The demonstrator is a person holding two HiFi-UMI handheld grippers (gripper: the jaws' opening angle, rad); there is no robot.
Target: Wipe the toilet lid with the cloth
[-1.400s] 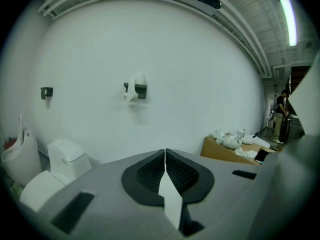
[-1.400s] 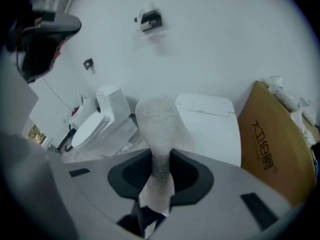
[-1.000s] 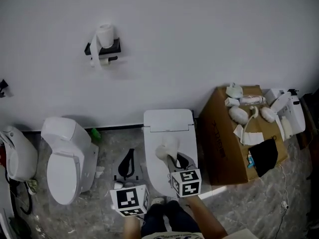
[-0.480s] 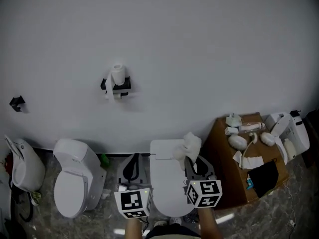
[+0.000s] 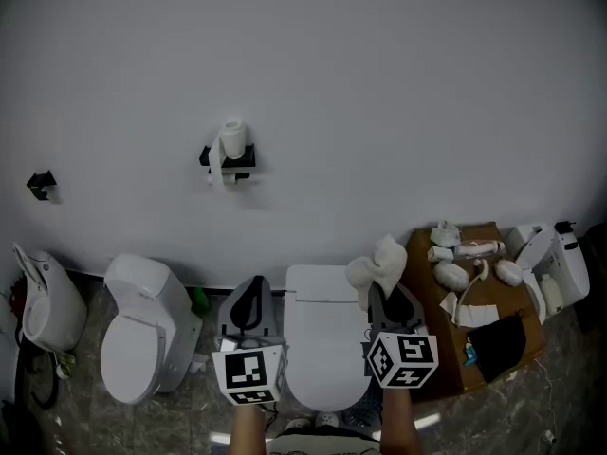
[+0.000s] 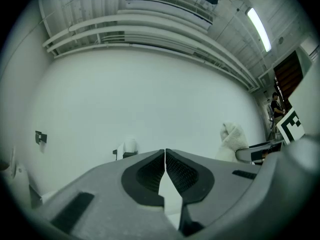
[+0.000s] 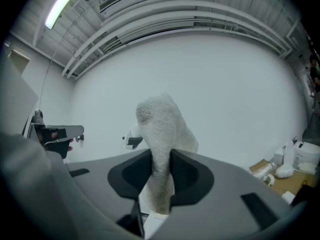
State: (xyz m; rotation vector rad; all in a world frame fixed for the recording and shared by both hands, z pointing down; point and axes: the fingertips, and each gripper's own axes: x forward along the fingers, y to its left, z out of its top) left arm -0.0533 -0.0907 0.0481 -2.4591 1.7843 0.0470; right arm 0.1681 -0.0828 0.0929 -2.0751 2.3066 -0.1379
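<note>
Cloth (image 7: 162,134), white and fluffy, is pinched between the jaws of the grey right gripper (image 7: 161,176) and stands up to the right of the white plastic toilet lid (image 5: 327,339). The grey left gripper (image 6: 165,169), jaws pressed together on nothing, is left of the lid.

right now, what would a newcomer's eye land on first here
A white cloth is pinched in the right claw, held up in front of the wall just right of the closed toilet lid. The left claw is shut and empty on the lid's other side. A cluttered cardboard box stands further right.
</note>
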